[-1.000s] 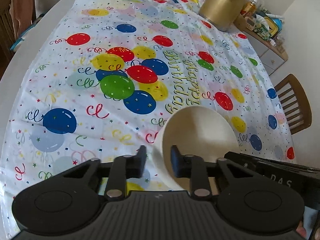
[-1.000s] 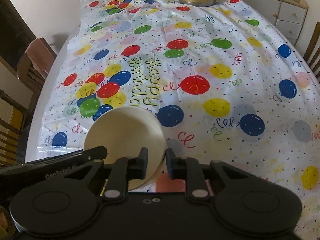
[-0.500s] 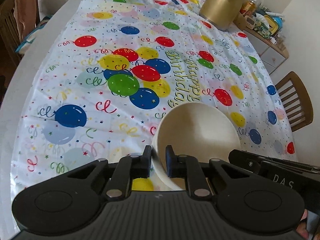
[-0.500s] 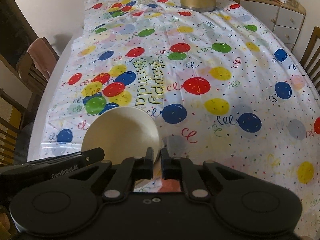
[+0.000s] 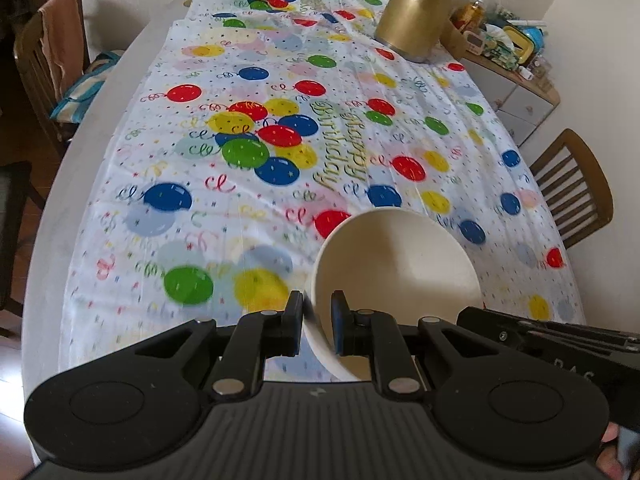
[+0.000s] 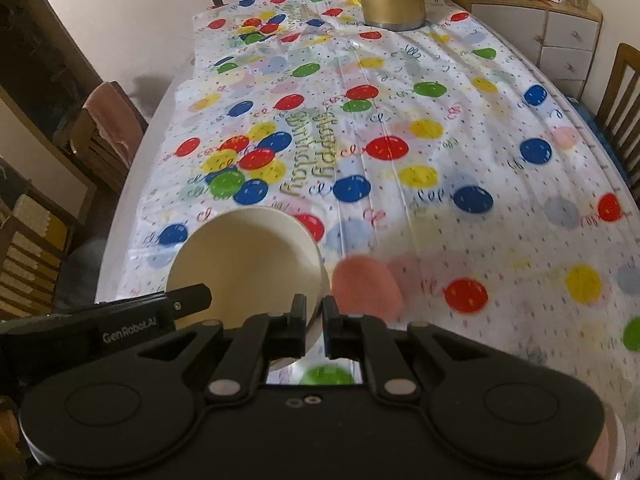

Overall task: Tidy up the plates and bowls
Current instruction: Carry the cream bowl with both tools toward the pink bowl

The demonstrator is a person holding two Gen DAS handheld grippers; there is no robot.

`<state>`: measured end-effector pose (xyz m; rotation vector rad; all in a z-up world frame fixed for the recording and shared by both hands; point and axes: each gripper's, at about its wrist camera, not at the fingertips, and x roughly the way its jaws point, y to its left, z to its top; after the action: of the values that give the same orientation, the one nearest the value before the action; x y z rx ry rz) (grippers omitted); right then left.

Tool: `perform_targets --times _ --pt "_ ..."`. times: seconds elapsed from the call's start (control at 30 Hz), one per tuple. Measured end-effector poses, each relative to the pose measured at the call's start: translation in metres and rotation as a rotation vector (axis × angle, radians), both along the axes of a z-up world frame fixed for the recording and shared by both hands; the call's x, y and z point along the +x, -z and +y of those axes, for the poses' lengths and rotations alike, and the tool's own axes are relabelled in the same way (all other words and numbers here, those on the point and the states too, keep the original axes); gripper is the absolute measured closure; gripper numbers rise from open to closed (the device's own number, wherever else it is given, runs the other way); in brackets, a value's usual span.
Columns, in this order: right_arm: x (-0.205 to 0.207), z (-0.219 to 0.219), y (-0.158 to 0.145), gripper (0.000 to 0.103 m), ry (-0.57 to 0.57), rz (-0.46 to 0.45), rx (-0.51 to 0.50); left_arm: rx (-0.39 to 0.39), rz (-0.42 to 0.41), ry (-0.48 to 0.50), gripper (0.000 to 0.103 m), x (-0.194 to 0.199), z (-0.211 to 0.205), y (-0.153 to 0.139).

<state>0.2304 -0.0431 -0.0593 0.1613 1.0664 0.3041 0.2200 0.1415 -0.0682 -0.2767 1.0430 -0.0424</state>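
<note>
Left gripper (image 5: 317, 322) and right gripper (image 6: 314, 326) each clamped on opposite rims of the cream bowl (image 5: 404, 256) above the tablecloth (image 5: 240, 184)

A white plastic birthday tablecloth printed with coloured balloons (image 5: 248, 216) covers the pale oval counter (image 5: 52, 216). At 1 o'clock on it stands a gold metal kettle (image 5: 412, 20). Beyond, at 2 o'clock, a cluttered grey drawer cabinet (image 5: 520, 100). A wooden slat-back chair (image 5: 576, 188) sits at 3 o'clock; another wooden chair draped with a pink cloth (image 5: 56, 40) at 10 o'clock.
</note>
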Motion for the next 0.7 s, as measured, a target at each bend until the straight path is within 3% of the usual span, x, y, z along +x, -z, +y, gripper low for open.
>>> perform_targets --times 0.4,0.7 --pt "-0.080 -0.024 -0.018 0.096 -0.089 -0.010 -0.001 0.035 0.016 -0.029 0.089 -0.090 -0.026 -0.015" --pt "-0.123 -0.039 -0.019 0.096 -0.135 -0.011 0.008 0.051 0.011 -0.057 0.089 -0.132 -0.040 -0.024"
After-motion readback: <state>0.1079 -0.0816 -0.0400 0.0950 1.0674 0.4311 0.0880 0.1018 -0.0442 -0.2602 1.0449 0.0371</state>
